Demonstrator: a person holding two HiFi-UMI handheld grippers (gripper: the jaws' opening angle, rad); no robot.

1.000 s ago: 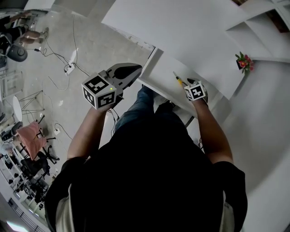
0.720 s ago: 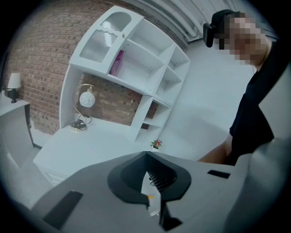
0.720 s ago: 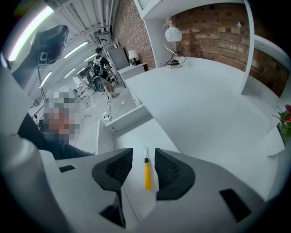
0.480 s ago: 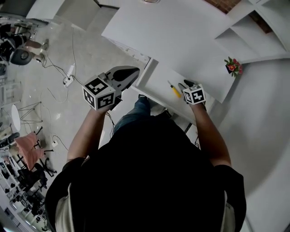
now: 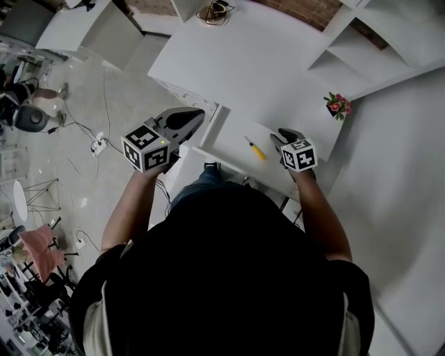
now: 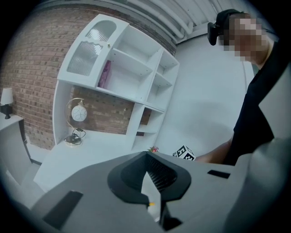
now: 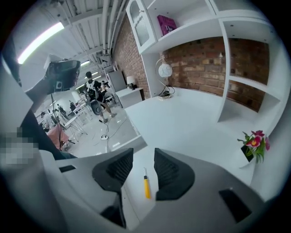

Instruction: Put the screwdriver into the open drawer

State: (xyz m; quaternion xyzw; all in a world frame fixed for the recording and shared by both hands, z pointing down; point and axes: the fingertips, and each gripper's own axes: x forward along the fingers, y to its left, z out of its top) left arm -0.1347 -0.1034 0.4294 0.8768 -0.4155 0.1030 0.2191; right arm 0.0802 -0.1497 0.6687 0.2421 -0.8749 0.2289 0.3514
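Observation:
The yellow-handled screwdriver [image 5: 254, 149] lies flat on the floor of the open white drawer [image 5: 233, 132], free of both grippers. My right gripper [image 5: 281, 136] hovers just to its right at the drawer's right end. In the right gripper view, its jaws [image 7: 143, 154] stand open and empty, and the screwdriver [image 7: 146, 184] shows through the gap below them. My left gripper [image 5: 197, 114] hangs over the drawer's left corner with its tips together and nothing held. In the left gripper view [image 6: 146, 157], a speck of the yellow handle [image 6: 151, 204] peeks between the jaws.
The white desk top [image 5: 243, 55] stretches behind the drawer, with a small flower pot [image 5: 337, 104] at its right and a lamp with cable [image 5: 214, 10] at the back. White shelving rises at the right. Cables and a power strip [image 5: 97, 144] lie on the floor at left.
The screwdriver stays lying in the drawer. My right gripper has drawn a little farther from it, to its right. The left gripper keeps its place at the drawer's left corner.

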